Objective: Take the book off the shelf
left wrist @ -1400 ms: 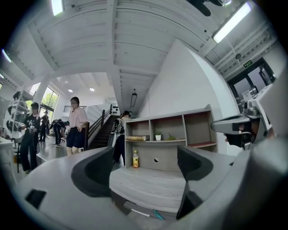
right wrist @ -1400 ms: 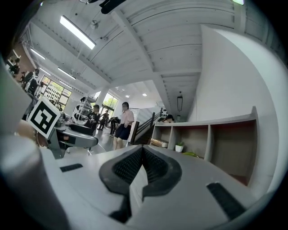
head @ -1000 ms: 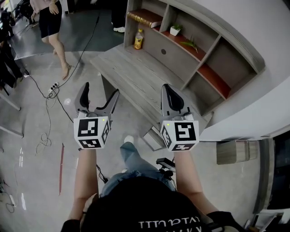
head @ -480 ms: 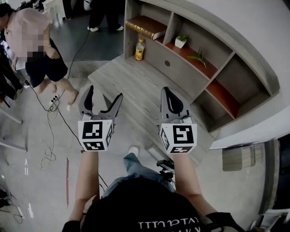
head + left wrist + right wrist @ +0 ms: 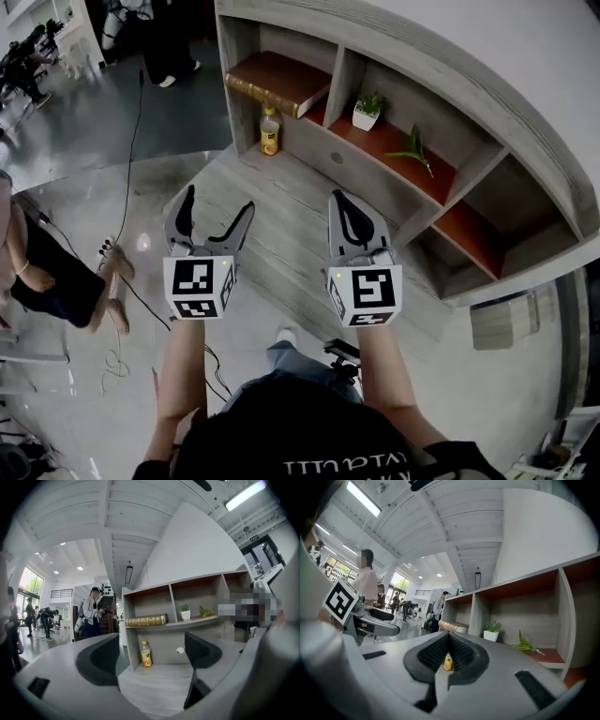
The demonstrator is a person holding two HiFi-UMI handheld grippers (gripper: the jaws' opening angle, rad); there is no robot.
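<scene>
- Left gripper (image 5: 217, 202) hangs released, jaws wide, nothing between them.
- Right gripper (image 5: 342, 202) is clenched and empty.
- Book (image 5: 267, 92) lies flat on the shelf (image 5: 412, 70), well ahead of both.

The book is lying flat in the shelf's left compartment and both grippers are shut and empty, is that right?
No: only the right gripper is shut. The left gripper is open, jaws wide apart, as the left gripper view shows. Both are empty, and the book lies flat in the shelf's left compartment.
</scene>
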